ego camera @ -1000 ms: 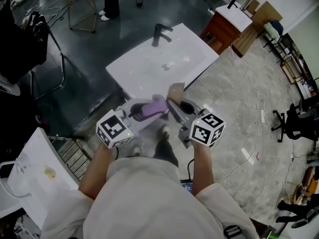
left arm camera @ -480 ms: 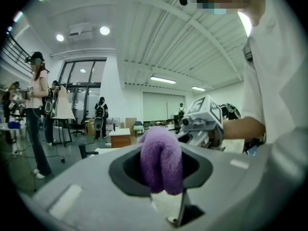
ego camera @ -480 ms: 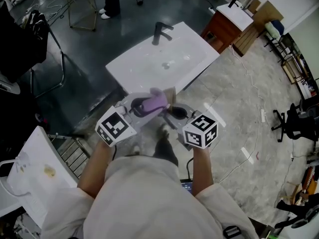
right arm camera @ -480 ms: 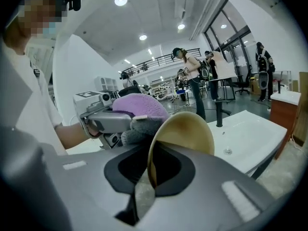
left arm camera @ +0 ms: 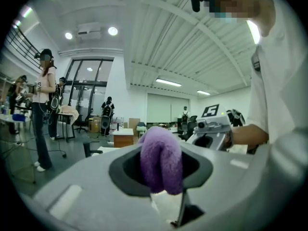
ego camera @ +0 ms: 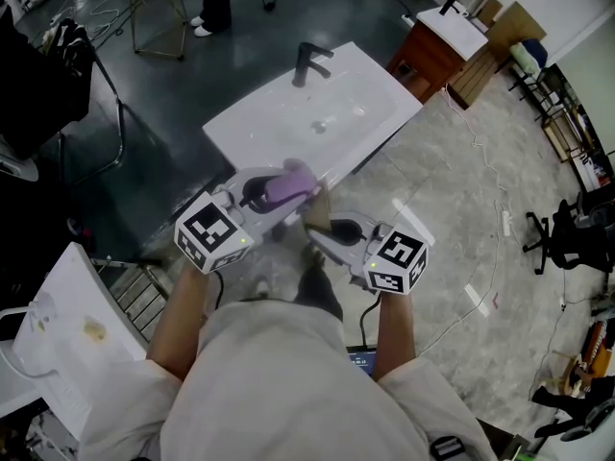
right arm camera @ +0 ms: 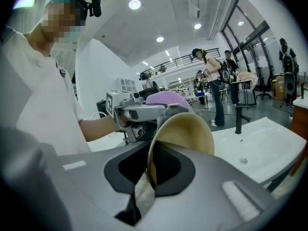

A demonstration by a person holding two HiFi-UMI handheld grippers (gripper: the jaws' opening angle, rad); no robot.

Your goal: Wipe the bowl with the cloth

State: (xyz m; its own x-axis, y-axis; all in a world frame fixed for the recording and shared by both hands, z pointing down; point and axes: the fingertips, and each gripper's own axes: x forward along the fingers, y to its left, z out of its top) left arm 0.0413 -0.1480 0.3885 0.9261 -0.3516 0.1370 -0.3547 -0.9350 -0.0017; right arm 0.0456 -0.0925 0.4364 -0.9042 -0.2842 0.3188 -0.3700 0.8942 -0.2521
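A purple cloth [ego camera: 286, 184] is bunched between the jaws of my left gripper [ego camera: 284, 196], which is shut on it; in the left gripper view the cloth [left arm camera: 161, 159] fills the jaws of that gripper [left arm camera: 164, 189]. My right gripper [ego camera: 319, 227] is shut on the rim of a tan bowl [ego camera: 313, 209], held on edge just below and right of the cloth. In the right gripper view the bowl [right arm camera: 185, 131] stands up from that gripper's jaws [right arm camera: 149, 177], with its hollow facing the cloth [right arm camera: 166, 99] just behind it. I cannot tell whether cloth and bowl touch.
A white sink [ego camera: 317, 113] with a black faucet [ego camera: 309, 62] lies just ahead of both grippers. A wooden cabinet [ego camera: 428, 56] stands at the back right, an office chair [ego camera: 557, 238] at the right, a white board [ego camera: 58, 334] at the left. People stand in the background.
My right gripper has rolled and swung left and nearer, bringing the bowl from the cloth's right side to under it. The left gripper with the cloth has shifted slightly left and away.
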